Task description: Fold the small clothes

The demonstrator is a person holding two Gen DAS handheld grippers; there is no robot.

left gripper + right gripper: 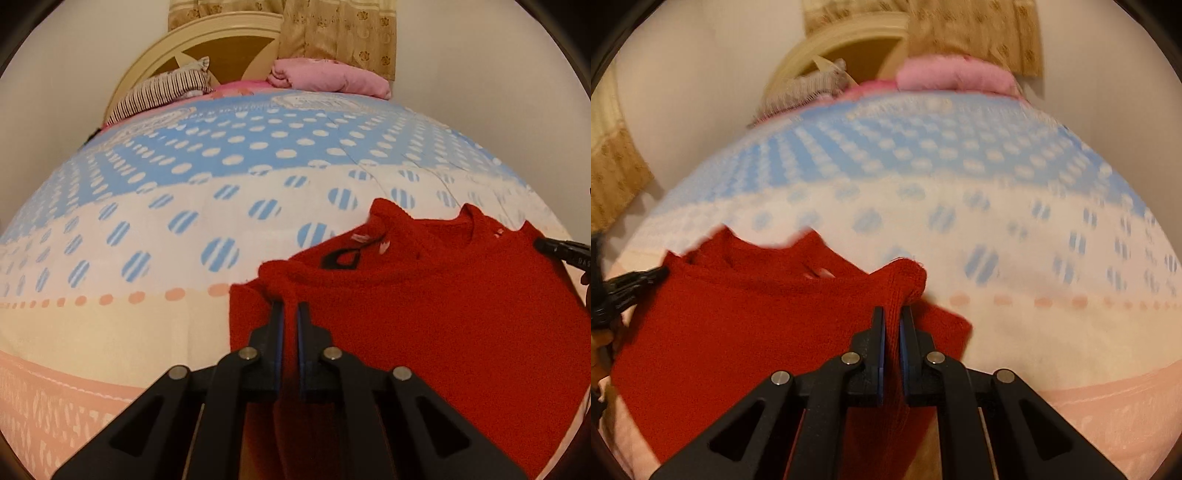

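A small red knitted sweater (443,306) is held up over the bed, neckline toward the headboard. My left gripper (290,308) is shut on its left shoulder edge, with red cloth pinched between the pads. My right gripper (892,314) is shut on the sweater's (746,332) right shoulder edge. The right gripper's tip shows at the far right of the left wrist view (561,251); the left gripper's tip shows at the far left of the right wrist view (639,280). The sweater's lower part hangs out of sight below the grippers.
The bed (184,221) has a dotted blue, white and peach sheet. A striped pillow (166,88) and a pink folded blanket (328,75) lie by the cream headboard (207,40). A patterned curtain (332,26) hangs behind.
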